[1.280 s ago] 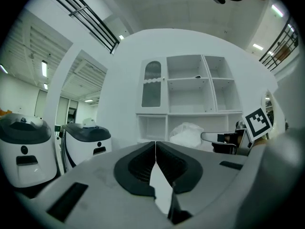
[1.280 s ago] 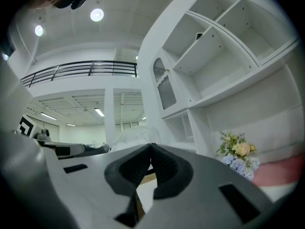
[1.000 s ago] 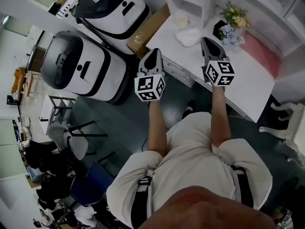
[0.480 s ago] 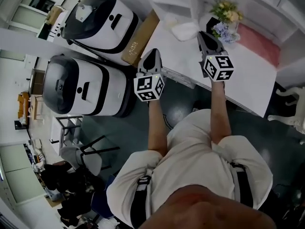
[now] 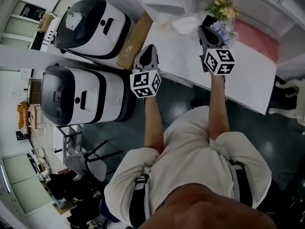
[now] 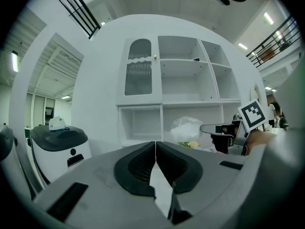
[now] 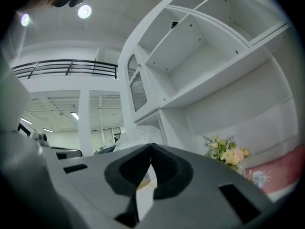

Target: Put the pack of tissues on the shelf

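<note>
The pack of tissues point(image 5: 185, 25), a soft white plastic-wrapped bundle, lies on the white table point(image 5: 248, 75) in front of the white shelf unit point(image 6: 186, 80). My right gripper point(image 5: 202, 30) hovers over the table just right of the pack, its jaws shut and empty. My left gripper point(image 5: 149, 50) hangs off the table's left edge, also shut on nothing. In the left gripper view the pack point(image 6: 188, 128) sits below the lower shelf, with the right gripper point(image 6: 220, 128) beside it. From the right gripper point(image 7: 151, 146) the pack point(image 7: 138, 134) shows just past the jaws.
A bunch of flowers point(image 5: 222, 9) and a pink cloth point(image 5: 257, 35) lie on the table to the right of the pack. A cardboard box point(image 5: 134, 41) leans at the table's left end. Two large white machines point(image 5: 81, 93) stand on the floor to the left.
Both grippers stay shut and keep nearly the same places by the table. The head view has swung a little, so the table and the machines sit higher and further left.
</note>
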Action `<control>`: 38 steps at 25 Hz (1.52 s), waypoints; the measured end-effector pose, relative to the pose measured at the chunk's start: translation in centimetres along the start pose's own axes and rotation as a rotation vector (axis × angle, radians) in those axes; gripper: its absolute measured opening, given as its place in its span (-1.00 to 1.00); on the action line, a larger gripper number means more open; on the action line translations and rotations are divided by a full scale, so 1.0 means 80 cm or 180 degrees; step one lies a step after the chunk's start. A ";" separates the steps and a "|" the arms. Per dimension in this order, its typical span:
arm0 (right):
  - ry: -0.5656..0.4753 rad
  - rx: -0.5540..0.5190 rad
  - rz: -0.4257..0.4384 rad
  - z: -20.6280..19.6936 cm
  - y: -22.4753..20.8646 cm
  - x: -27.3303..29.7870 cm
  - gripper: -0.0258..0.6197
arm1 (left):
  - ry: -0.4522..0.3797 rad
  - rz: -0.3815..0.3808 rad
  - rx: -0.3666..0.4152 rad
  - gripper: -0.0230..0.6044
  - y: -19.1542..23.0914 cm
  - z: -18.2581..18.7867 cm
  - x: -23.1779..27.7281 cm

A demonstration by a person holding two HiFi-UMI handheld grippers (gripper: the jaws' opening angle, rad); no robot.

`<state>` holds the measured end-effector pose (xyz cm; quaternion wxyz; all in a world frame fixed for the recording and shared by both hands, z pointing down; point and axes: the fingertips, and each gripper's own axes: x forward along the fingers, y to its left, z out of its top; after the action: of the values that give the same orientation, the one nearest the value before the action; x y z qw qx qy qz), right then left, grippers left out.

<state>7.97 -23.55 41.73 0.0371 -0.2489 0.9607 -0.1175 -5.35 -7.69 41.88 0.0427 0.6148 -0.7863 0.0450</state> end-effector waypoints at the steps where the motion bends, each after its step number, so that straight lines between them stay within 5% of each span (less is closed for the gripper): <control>1: 0.0000 -0.0014 -0.0004 0.001 -0.001 0.002 -0.71 | -0.0016 -0.0007 -0.0014 -0.89 0.000 0.001 0.003; 18: 0.0256 -0.0285 0.0245 -0.031 0.060 0.040 -0.71 | -0.0054 -0.0104 -0.0231 -0.89 0.026 -0.020 0.044; 38: 0.0122 -0.0400 -0.0551 -0.002 0.027 0.133 -0.71 | -0.0198 -0.1026 -0.0337 -0.89 0.075 0.024 0.203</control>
<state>-2.37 -26.92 41.20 -0.0072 -0.3304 0.9416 -0.0645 -15.09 -22.14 41.88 0.0573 0.7309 -0.6797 -0.0230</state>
